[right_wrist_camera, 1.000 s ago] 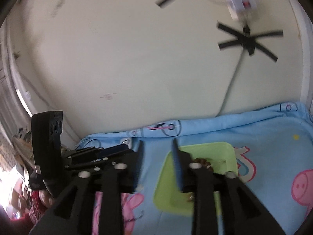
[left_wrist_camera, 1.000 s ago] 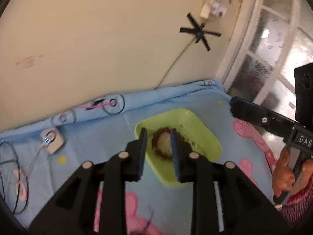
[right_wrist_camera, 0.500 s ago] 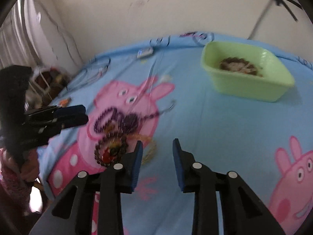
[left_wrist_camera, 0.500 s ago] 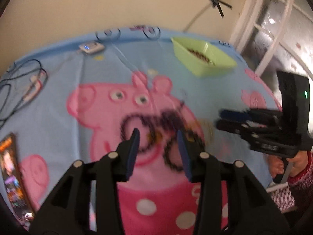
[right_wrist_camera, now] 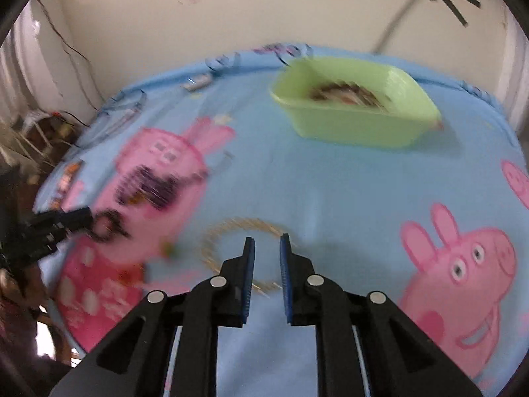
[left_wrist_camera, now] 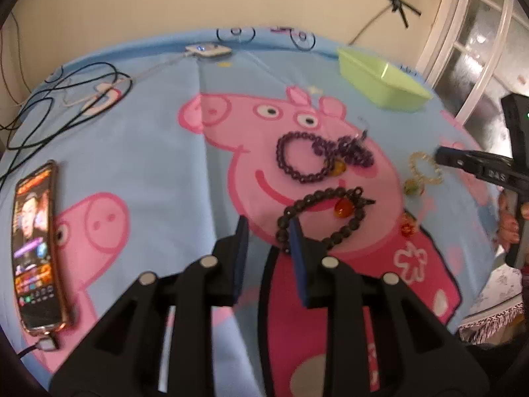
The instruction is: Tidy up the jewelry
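Several bead bracelets lie on the pig-print cloth. In the left wrist view a dark bead bracelet (left_wrist_camera: 317, 218) with an orange bead lies just ahead of my open, empty left gripper (left_wrist_camera: 268, 231), its near edge by the right finger. A purple bracelet (left_wrist_camera: 297, 158) and purple cluster (left_wrist_camera: 353, 150) lie beyond; a pale yellow bracelet (left_wrist_camera: 425, 168) lies right. My right gripper (right_wrist_camera: 266, 246) is open and empty, just over the yellow bracelet (right_wrist_camera: 231, 235). The green tray (right_wrist_camera: 357, 106) holds a brown bracelet (right_wrist_camera: 347, 94).
A lit phone (left_wrist_camera: 34, 241) lies at the cloth's left edge with a cable. Black cables (left_wrist_camera: 59, 99) and a white charger (left_wrist_camera: 206, 49) lie at the back left. The green tray (left_wrist_camera: 380, 81) stands back right near a window. The cloth's edge drops off at right.
Both grippers have pulled back from the green tray and come down low over the bracelets near the front of the cloth. Both stay open and empty.
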The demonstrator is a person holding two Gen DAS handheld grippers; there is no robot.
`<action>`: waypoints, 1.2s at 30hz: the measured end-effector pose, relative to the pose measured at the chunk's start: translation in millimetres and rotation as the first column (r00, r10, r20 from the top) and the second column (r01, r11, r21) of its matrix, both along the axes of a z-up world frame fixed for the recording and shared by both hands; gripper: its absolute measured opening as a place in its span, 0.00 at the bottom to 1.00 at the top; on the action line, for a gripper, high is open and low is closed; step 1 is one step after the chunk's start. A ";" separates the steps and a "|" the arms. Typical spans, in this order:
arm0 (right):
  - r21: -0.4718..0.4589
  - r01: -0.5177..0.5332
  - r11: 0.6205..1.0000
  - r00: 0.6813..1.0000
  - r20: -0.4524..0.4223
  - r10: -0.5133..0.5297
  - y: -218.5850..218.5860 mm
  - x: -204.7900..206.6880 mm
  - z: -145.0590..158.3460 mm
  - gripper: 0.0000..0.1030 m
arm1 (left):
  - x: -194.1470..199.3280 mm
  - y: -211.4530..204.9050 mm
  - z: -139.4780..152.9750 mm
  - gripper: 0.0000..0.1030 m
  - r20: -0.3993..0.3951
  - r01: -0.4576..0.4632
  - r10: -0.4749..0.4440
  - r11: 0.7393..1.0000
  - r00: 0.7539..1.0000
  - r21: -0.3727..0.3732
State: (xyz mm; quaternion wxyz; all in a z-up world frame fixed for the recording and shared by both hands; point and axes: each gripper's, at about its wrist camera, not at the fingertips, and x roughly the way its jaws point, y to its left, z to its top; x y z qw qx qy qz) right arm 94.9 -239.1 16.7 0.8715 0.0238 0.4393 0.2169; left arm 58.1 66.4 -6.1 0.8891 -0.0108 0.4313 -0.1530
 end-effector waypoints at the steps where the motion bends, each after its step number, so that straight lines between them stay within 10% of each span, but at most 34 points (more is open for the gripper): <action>1: 0.013 -0.046 0.999 0.999 0.008 0.046 16.7 4.2 4.5 0.00 | -4.7 2.4 7.9 0.24 0.023 0.003 -0.003 1.000 1.000 -0.010; 7: -0.060 -0.197 0.979 0.980 -0.026 0.196 98.7 28.0 -11.9 0.01 | -10.9 11.7 39.3 0.31 0.097 -0.020 0.023 0.999 0.995 -0.038; 13: -0.108 -0.112 0.988 0.994 -0.014 0.111 71.7 41.2 -18.3 0.00 | -2.7 14.4 36.4 0.31 0.066 -0.046 0.048 0.998 0.997 -0.036; 19: 0.185 0.042 0.982 0.994 -0.106 -0.023 -21.1 52.8 5.0 0.00 | 39.8 -50.2 40.0 0.45 0.077 0.110 -0.108 0.994 0.991 -0.016; 22: 0.241 0.047 0.969 0.997 -0.066 -0.032 -42.7 45.7 34.8 0.00 | 48.9 -100.5 46.4 0.67 0.154 0.239 -0.238 0.971 0.959 0.014; 30: 0.289 0.027 0.957 0.999 0.020 -0.034 -67.4 26.0 83.0 0.00 | 69.7 -205.9 24.5 0.68 0.144 0.438 -0.450 0.892 0.881 0.109; 32: 0.313 0.023 0.949 0.999 0.032 -0.035 -69.4 26.1 89.6 0.00 | 80.0 -220.7 18.6 0.55 0.142 0.425 -0.443 0.894 0.885 0.143; 34: 0.328 0.020 0.944 0.998 0.048 -0.038 -67.1 30.4 97.1 0.00 | 93.3 -222.1 15.4 0.06 0.101 0.434 -0.445 0.894 0.890 0.115; 36: 0.327 0.020 0.945 0.996 0.070 -0.046 -71.6 31.1 108.5 0.00 | 104.7 -210.6 22.8 0.06 0.088 0.428 -0.432 0.902 0.898 0.053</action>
